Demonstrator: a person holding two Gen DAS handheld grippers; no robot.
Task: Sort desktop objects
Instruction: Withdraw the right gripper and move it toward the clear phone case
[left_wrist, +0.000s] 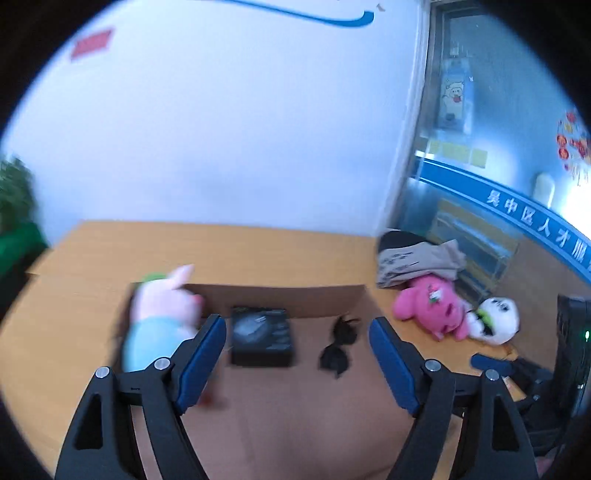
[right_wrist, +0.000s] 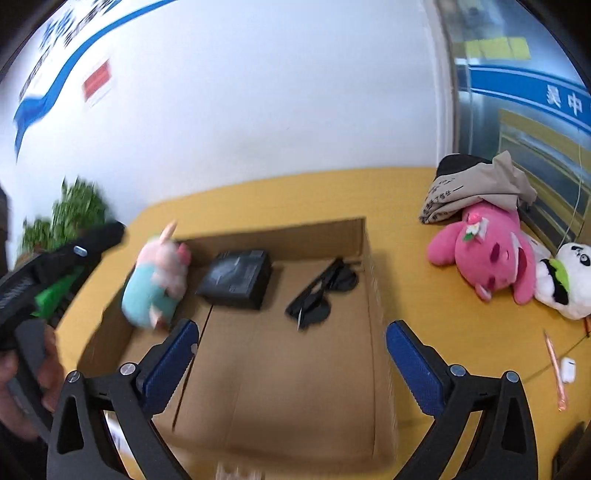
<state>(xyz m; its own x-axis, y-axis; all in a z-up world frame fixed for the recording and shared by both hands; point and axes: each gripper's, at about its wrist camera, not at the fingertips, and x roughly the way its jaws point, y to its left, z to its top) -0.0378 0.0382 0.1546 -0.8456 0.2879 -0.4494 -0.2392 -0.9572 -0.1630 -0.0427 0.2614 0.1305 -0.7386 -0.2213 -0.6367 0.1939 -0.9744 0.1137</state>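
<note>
Open left claw (left_wrist: 297, 354) above cardboard box (left_wrist: 295, 406)

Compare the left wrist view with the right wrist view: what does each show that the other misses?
Left wrist only: a cartoon poster on the door and red decorations at far right. Right wrist only: the left tongs in a hand, plus a pen and a small white case on the desk. Both: the cardboard box holding a black box, sunglasses and a pig plush, with pink and panda plushes outside.
</note>
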